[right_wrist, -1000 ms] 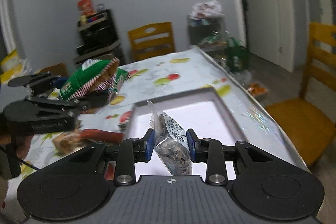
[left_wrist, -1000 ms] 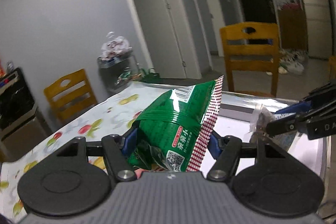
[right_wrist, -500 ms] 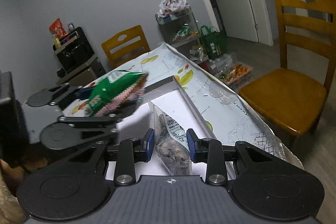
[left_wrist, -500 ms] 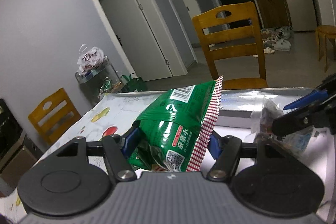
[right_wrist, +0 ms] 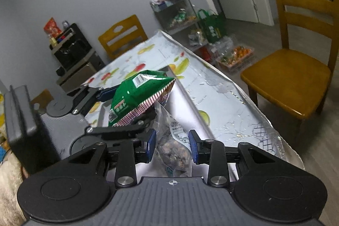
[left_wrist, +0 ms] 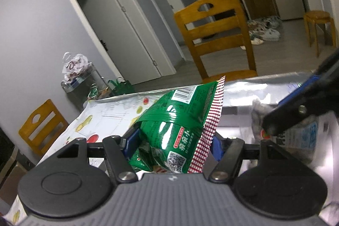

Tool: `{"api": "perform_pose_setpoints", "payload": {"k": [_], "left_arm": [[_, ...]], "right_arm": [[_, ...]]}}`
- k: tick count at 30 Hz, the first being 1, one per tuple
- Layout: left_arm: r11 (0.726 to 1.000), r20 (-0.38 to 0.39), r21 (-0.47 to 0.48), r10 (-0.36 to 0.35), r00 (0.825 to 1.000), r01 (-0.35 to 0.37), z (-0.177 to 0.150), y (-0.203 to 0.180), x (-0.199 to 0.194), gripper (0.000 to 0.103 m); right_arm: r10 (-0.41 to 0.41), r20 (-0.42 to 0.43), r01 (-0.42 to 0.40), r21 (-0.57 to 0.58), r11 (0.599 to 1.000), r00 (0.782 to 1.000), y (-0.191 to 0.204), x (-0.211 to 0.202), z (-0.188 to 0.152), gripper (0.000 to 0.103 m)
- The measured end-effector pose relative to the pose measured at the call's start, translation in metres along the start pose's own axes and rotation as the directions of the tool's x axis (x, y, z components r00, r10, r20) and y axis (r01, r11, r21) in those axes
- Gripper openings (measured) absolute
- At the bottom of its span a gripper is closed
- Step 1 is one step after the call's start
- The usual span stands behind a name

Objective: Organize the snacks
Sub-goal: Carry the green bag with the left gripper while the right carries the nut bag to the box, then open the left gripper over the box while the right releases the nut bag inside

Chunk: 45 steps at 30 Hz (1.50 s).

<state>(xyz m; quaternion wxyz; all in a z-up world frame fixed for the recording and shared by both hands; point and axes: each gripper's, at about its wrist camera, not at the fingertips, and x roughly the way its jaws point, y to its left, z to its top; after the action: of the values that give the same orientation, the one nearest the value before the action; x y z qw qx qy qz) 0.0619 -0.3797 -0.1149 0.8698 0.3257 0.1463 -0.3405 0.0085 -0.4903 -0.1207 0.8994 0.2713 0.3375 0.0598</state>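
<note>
While both hands are hovering over the grey tray (right_wrist: 186, 99) on the worktop (right_wrist: 228, 99), the left gripper (left_wrist: 172, 142) is clamping a green snack bag (left_wrist: 180, 120) pointing lengthwise ahead, and the right gripper (right_wrist: 172, 144), nearer the tray floor, is pinching a clear packet of nuts (right_wrist: 173, 141) upright between narrow fingers.

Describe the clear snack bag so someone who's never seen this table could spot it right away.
Find the table with the fruit-print cover, then the grey tray on it. Over the tray, two grippers each hold a bag. The clear bag is in the right gripper: see-through, full of small brown pieces, unlike the opaque green bag beside it.
</note>
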Motion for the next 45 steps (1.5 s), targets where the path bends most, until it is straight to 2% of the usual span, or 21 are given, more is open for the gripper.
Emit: {"api": "perform_pose_setpoints", "payload": {"k": [2,7,9,11,15,19,23,29,34,39,45], "left_arm": [[1.0,-0.002,0.015,-0.006,1.0,0.006,-0.001,-0.005,0.0,0.067],[0.997,-0.033,0.065,-0.032,0.999,0.034,-0.005,-0.012,0.004,0.07],[0.996,-0.031,0.088,-0.032,0.999,0.034,-0.006,-0.014,0.002,0.078],[0.994,-0.017,0.108,-0.033,0.999,0.034,-0.007,-0.017,-0.001,0.087],[0.99,-0.004,0.136,-0.027,1.0,0.027,-0.007,-0.022,-0.007,0.091],[0.988,0.002,0.154,-0.024,1.0,0.023,-0.01,-0.024,-0.016,0.093],[0.989,0.006,0.141,-0.036,0.999,0.035,-0.011,-0.021,-0.028,0.094],[0.992,0.016,0.088,-0.095,0.995,0.093,-0.013,-0.012,-0.051,0.095],[0.985,0.008,-0.009,-0.174,0.985,0.174,-0.014,-0.001,-0.064,0.096],[0.963,0.024,-0.134,-0.234,0.972,0.235,-0.019,0.018,-0.081,0.096],[0.928,0.04,-0.286,-0.24,0.97,0.241,-0.036,0.051,-0.107,0.097]], "right_arm": [[0.008,-0.037,-0.006,0.044,0.999,0.999,-0.008,0.008,0.0,0.035],[-0.009,-0.036,0.01,0.046,0.999,0.999,-0.01,0.01,-0.002,0.037],[-0.018,-0.031,0.019,0.033,0.999,0.999,-0.007,0.009,-0.003,0.038],[-0.027,-0.021,0.027,0.019,0.999,0.999,-0.005,0.006,-0.003,0.044],[-0.033,-0.003,0.033,-0.004,0.999,0.999,0.001,0.0,-0.006,0.05],[-0.039,0.035,0.041,-0.043,0.998,0.999,0.011,-0.009,-0.005,0.068],[-0.056,0.073,0.062,-0.08,0.995,0.996,0.02,-0.017,-0.004,0.073],[-0.073,0.086,0.082,-0.104,0.991,0.994,0.029,-0.018,-0.005,0.076],[-0.084,0.095,0.095,-0.121,0.988,0.992,0.037,-0.02,-0.006,0.077],[-0.093,0.105,0.107,-0.135,0.985,0.99,0.045,-0.023,-0.006,0.079],[-0.087,0.105,0.103,-0.163,0.981,0.991,0.059,-0.02,-0.008,0.082]]}}
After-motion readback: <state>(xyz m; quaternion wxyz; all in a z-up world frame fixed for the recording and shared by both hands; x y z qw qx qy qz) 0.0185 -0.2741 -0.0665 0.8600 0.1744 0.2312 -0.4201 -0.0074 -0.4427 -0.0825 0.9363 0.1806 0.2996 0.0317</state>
